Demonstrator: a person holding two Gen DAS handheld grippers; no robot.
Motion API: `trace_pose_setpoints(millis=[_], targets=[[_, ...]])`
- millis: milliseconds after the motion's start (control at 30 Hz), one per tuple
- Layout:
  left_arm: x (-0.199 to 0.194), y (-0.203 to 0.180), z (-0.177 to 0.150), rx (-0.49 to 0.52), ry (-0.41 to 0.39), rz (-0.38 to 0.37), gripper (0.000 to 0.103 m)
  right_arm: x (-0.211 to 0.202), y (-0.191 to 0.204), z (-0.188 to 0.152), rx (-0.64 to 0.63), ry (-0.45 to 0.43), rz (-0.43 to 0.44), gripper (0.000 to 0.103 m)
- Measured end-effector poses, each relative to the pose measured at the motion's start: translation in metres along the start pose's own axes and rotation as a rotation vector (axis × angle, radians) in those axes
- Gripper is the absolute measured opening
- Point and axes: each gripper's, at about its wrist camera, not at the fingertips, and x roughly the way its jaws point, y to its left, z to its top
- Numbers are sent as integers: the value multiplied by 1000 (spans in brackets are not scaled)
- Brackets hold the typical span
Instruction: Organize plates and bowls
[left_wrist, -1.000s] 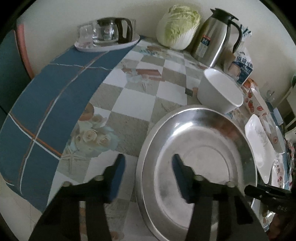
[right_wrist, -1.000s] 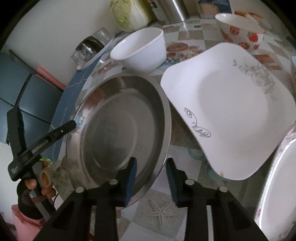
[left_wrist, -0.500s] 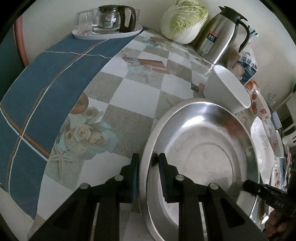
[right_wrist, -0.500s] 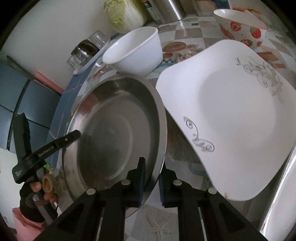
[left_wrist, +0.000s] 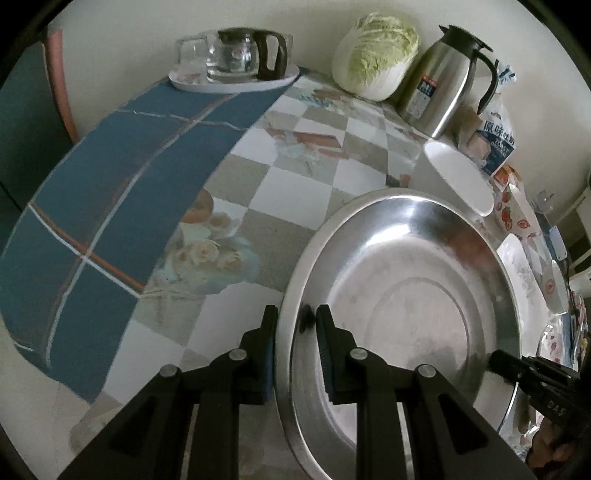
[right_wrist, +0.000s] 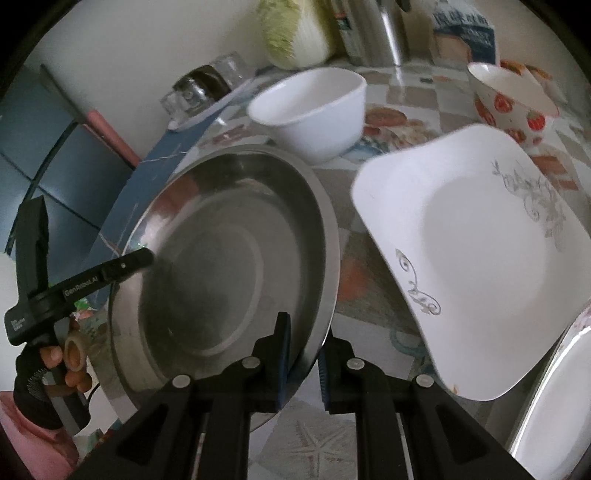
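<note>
The large round stainless-steel basin (left_wrist: 402, 306) is sitting on the table covered with a checkered, flower-printed cloth (left_wrist: 295, 192), and both tools are gripping it at once: the left gripper (left_wrist: 293, 325) is clamping narrowly on the basin's left rim, one blue-padded finger outside the wall and one inside, while the right gripper (right_wrist: 303, 332) is pinching the opposite rim the same way, its jaws nearly together on the thin metal edge. A plain white round bowl (right_wrist: 310, 110) is standing just behind the basin, touching or almost touching its far rim. A white square plate with grey scroll decoration (right_wrist: 476, 254) is lying just to the right of the basin, and a strawberry-patterned bowl (right_wrist: 513, 99) is sitting beyond that plate. Farther behind the basin, by the wall, a pale green napa cabbage (left_wrist: 376, 55) and a steel thermos jug with a black handle (left_wrist: 443, 81) are standing side by side
</note>
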Motion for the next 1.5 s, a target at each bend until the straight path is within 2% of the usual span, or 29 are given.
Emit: trace_pose_setpoints(millis=[233,367,533,633,833,1000,1167,1300,1500], targets=[[-41,-31,16,57,-74,13,21,-27,-9,4,4,-57,41,15],[-54,-63,25,92,-101,9,21,-47,-26,5,-3,-97,19,15],[-58,-99,32,95,-123,-23,21,-70,-54,3,48,-139,-1,16],[-55,-123,38,105,-111,-53,21,-82,-75,1,79,-150,-10,16],[-35,-177,40,181,-75,-61,21,-102,-119,-4,156,-202,-60,17],[-17,-207,44,191,-59,-40,21,-105,-137,-3,195,-207,-105,17],[3,-217,43,146,-32,-81,21,-102,-154,-3,217,-186,-147,17],[17,-221,41,118,-22,-80,21,-98,-165,-4,234,-168,-172,17],[36,-210,35,63,-11,-131,21,-88,-172,-6,244,-138,-195,18]])
